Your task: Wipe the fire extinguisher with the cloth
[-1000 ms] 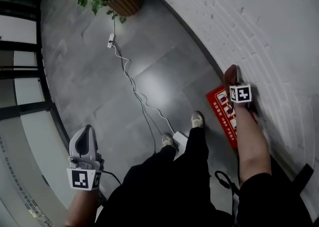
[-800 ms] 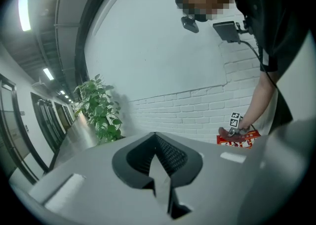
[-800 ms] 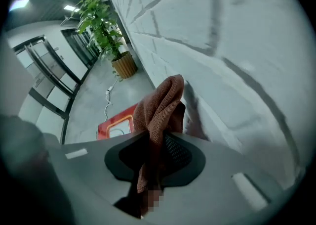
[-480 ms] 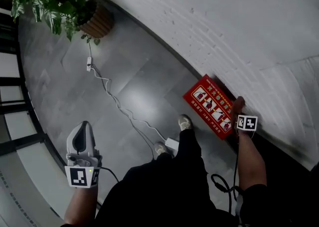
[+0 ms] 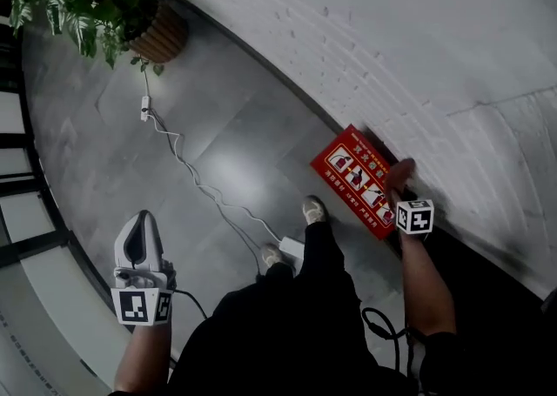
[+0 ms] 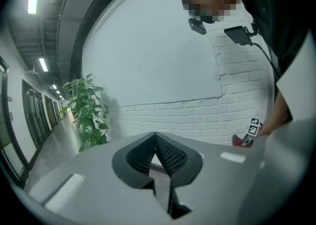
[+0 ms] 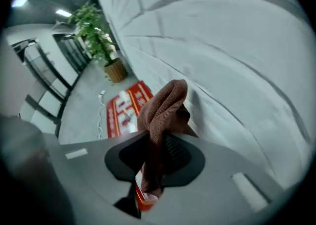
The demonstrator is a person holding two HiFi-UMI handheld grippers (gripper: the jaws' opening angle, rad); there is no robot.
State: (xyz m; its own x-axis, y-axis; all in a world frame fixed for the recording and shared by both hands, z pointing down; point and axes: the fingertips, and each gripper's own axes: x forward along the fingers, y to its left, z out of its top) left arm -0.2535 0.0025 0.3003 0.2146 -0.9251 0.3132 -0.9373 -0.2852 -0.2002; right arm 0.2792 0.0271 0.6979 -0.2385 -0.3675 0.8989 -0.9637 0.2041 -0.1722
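A red fire extinguisher box (image 5: 355,178) with white pictograms stands on the grey floor against the white brick wall (image 5: 392,37). My right gripper (image 5: 403,187) is shut on a brown cloth (image 5: 399,173), which sits at the box's right end by the wall's foot. In the right gripper view the cloth (image 7: 163,108) bunches up out of the right gripper (image 7: 159,145), with the red box (image 7: 126,110) beyond it. My left gripper (image 5: 144,222) hangs low at the left, far from the box. Its jaws meet at the tip of the left gripper (image 6: 155,139) with nothing between them.
A potted plant (image 5: 104,3) stands by the wall at the far left. A white cable (image 5: 187,172) runs across the floor to an adapter beside the person's shoes (image 5: 313,209). Glass partitions (image 5: 13,168) line the left side. A black cable (image 5: 383,325) hangs at the right arm.
The head view has swung, so the box now lies nearer the middle. The right gripper with the cloth has moved along the wall's foot to the box's right end. The left gripper barely shifted.
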